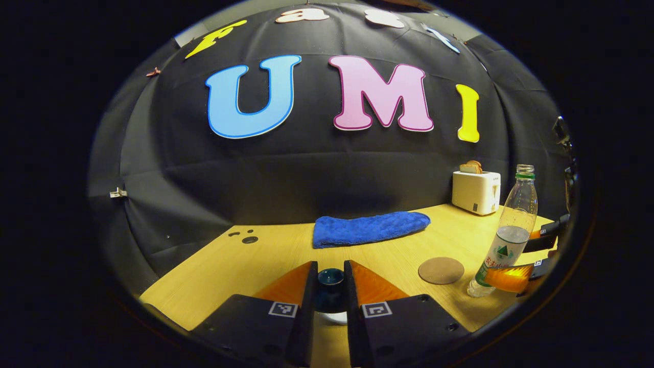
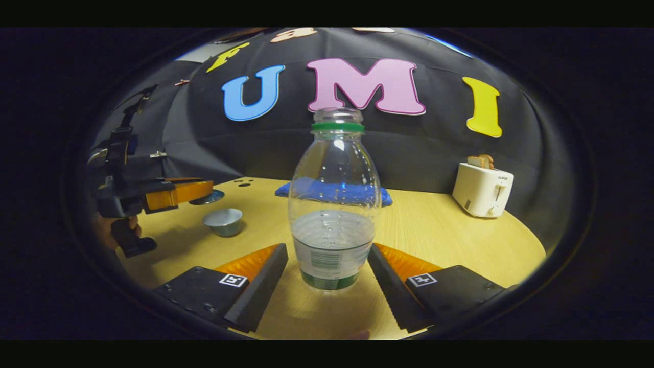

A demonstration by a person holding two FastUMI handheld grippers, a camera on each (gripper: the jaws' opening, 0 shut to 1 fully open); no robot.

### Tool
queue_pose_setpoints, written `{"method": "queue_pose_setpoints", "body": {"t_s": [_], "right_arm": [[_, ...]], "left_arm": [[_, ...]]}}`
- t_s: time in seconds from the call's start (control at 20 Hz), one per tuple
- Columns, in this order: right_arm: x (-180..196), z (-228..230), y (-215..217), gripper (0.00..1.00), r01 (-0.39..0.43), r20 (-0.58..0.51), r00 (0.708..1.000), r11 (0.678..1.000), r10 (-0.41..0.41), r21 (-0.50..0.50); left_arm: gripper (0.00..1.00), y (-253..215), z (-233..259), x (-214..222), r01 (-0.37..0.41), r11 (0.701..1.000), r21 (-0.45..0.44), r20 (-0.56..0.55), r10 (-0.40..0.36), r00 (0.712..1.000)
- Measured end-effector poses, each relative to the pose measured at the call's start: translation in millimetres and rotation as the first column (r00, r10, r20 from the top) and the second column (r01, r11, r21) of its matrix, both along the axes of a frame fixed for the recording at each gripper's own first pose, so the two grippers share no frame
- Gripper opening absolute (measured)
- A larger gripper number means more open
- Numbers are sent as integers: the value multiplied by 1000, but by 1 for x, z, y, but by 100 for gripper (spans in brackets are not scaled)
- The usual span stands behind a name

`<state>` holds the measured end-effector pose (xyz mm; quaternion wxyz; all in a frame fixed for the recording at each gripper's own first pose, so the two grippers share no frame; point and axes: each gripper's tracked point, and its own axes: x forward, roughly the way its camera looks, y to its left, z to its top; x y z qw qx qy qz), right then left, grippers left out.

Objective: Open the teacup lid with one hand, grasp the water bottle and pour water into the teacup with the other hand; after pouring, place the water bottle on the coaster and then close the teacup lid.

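Left claw (image 1: 329, 286) is clamped on the lid (image 1: 330, 278), held clear of the cup (image 2: 224, 221); right claw (image 2: 327, 278) sits apart around the bottle (image 2: 333, 214) on the counter (image 2: 449, 240), so close squarely on the label band before lifting.

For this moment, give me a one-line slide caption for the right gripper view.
Right hand-held gripper open around the uncapped water bottle on the table; left hand-held gripper holds the lid above the open teacup.

the water bottle (image 2: 333, 204) stands between the right gripper's (image 2: 327, 283) spread fingers, blocking the way forward. bare table (image 2: 439, 235) lies open toward the toaster (image 2: 483, 190). the blue towel (image 1: 369, 228) lies across the back; the coaster (image 1: 441, 270) sits just beside the bottle.
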<state>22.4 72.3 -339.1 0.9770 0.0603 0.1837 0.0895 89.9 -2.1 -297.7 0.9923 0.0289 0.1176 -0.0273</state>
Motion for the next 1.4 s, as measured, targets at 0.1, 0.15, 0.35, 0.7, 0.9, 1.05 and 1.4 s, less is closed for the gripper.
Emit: {"method": "queue_pose_setpoints", "body": {"t_s": [0.1,0.15,0.35,0.7,0.9,1.05,1.4], "right_arm": [[0,-5,2,92,-5,-20,1000,1000,6,5],[2,-3,0,86,0,-8,1000,1000,0,8],[2,5,4,77,-18,-2,1000,999,18,-35],[41,28,6,77,-47,26,998,941,59,-336],[68,36,12,76,-62,63,991,825,118,-561],[87,32,16,72,-74,55,987,733,150,-677],[104,24,32,75,-88,33,968,458,250,-885]], "left_arm": [[31,4,-3,-2,-6,1000,5,-10,6,1000],[31,6,-4,-3,-10,1000,9,-14,10,1000],[27,12,-2,-3,-21,1000,22,-13,21,1000],[27,40,13,-18,-84,996,-20,1,84,996],[31,69,21,-29,-139,990,-13,8,139,990],[31,87,21,-37,-178,984,-13,9,178,984],[31,113,11,-53,-234,972,-17,-7,234,972]]}}
